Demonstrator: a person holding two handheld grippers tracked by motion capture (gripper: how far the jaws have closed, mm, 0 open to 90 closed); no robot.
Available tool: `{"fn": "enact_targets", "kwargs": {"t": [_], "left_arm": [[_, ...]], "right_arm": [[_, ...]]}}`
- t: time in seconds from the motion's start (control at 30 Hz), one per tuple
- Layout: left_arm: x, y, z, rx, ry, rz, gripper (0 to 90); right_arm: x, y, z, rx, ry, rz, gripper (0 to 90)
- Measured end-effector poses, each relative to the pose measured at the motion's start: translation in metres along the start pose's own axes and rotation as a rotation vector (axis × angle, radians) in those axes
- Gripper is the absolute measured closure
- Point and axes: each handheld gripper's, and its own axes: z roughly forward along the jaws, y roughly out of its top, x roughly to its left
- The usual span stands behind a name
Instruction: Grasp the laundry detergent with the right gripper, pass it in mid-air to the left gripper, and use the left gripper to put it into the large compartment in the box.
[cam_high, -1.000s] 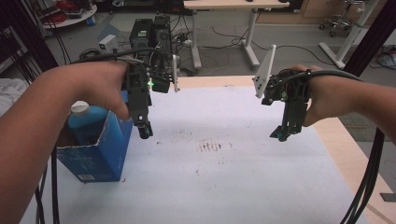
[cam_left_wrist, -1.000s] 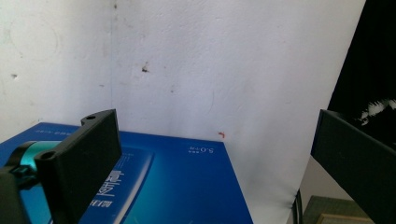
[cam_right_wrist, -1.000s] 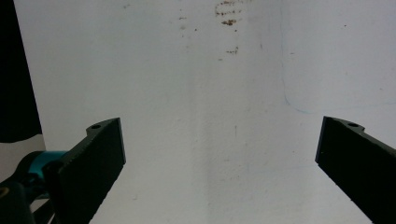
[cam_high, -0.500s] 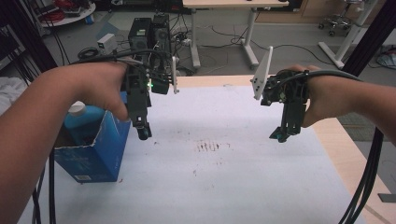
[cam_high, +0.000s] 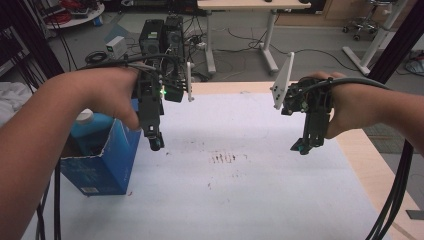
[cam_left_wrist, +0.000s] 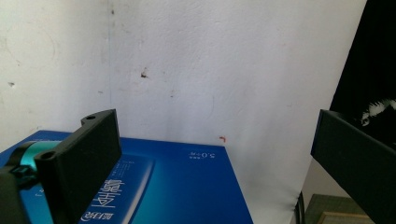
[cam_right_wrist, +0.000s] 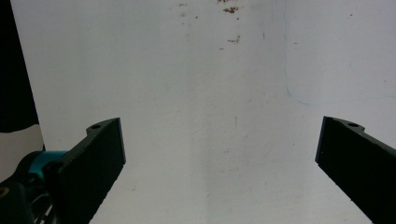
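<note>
Two grippers above white tabletop (cam_high: 260, 200), left gripper (cam_high: 156, 142) just beside open blue box (cam_high: 107, 167) at left edge, bottle (cam_high: 90, 127) inside, right gripper (cam_high: 302, 147) well apart, fingers spread wide on both, nothing held

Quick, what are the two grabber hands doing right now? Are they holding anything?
Left gripper: open, holding nothing, beside the blue box.
Right gripper: open, holding nothing, above the white table.
</note>
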Motion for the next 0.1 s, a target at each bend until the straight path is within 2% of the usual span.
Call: {"fn": "enact_targets", "kwargs": {"t": [0.1], "left_arm": [[-0.0001,0.0008,0.0018,0.000,0.000,0.007,1.6]], "right_arm": [[0.0005,0.0001,-0.0001,0.002,-0.002,-0.006,0.8]]}}
